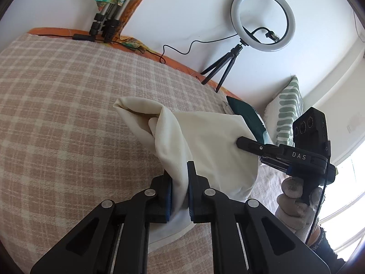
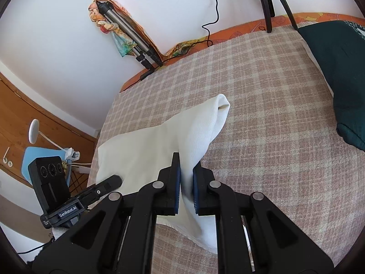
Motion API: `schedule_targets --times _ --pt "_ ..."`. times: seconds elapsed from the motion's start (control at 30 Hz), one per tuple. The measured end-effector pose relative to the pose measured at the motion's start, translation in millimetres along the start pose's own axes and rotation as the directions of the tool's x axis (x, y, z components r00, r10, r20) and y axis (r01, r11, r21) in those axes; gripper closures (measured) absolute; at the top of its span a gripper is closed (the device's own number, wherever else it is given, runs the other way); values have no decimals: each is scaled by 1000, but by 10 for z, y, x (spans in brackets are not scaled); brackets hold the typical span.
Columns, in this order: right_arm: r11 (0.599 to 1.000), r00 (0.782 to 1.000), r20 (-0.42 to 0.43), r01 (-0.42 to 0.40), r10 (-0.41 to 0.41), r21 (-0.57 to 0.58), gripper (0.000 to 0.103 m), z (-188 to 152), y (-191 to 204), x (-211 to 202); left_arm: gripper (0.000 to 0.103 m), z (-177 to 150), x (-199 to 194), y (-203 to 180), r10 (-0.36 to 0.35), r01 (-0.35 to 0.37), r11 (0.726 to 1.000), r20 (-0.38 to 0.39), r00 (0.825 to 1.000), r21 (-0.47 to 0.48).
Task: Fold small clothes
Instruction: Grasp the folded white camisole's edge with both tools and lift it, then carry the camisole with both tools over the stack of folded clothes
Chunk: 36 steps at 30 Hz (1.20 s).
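A small cream cloth (image 1: pixel 205 137) hangs lifted off the checked blanket (image 1: pixel 68 114), stretched between both grippers. My left gripper (image 1: pixel 179 175) is shut on one bunched edge of it, with fabric pinched between the blue pads. In the same view my right gripper (image 1: pixel 238 142) comes in from the right and bites the cloth's other side. The right wrist view shows the cream cloth (image 2: pixel 159 141) rising in a fold from my right gripper (image 2: pixel 186 171), which is shut on it. There my left gripper (image 2: pixel 119 179) clamps the cloth at the lower left.
A ring light (image 1: pixel 262 22) on a small tripod stands at the blanket's far edge, its cable trailing left. A folded tripod (image 2: pixel 132 36) leans on the wall. A dark green cushion (image 2: pixel 337 73) and a green-patterned pillow (image 1: pixel 287 111) lie to the right. A gloved hand (image 1: pixel 296 203) holds the right gripper.
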State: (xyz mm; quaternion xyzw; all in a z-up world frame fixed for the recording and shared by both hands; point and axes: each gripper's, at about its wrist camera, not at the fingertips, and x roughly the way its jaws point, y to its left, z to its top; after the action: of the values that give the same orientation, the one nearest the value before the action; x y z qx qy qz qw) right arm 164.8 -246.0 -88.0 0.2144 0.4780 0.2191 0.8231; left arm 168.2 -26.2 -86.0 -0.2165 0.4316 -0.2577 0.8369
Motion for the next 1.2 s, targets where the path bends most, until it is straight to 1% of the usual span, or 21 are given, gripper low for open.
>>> schedule_targets --times 0.07,0.17,0.27,0.47,0.67,0.83,1.03,1.2 --pt "1000 999 28 17 -17 0 93 8 -35 -143 94 34 38 -89 -35 35 999 2 999 -2" --pt "999 997 69 40 -39 -6 93 21 -87 -369 94 104 140 -302 -64 64 997 3 998 36" --pt "997 992 108 71 -70 -2 93 50 -187 -621 94 184 289 -513 -99 99 994 -7 995 54" --pt "993 978 169 119 -120 15 93 234 -523 -1114 94 379 614 -993 -139 140 982 -16 990 125" --pt "985 958 228 171 -172 25 93 437 -889 -1574 94 540 995 -1521 -172 174 965 -28 985 195" --pt "972 938 258 229 -232 44 93 600 -1235 -1903 94 616 1328 -1941 -182 185 948 -35 983 260" --pt "945 902 282 320 -326 68 93 827 -1709 -2186 94 662 1777 -2336 -175 181 935 -45 983 304" --pt "934 893 272 345 -358 99 93 1026 -2111 -2221 94 671 2115 -2475 -150 158 935 -48 988 318"
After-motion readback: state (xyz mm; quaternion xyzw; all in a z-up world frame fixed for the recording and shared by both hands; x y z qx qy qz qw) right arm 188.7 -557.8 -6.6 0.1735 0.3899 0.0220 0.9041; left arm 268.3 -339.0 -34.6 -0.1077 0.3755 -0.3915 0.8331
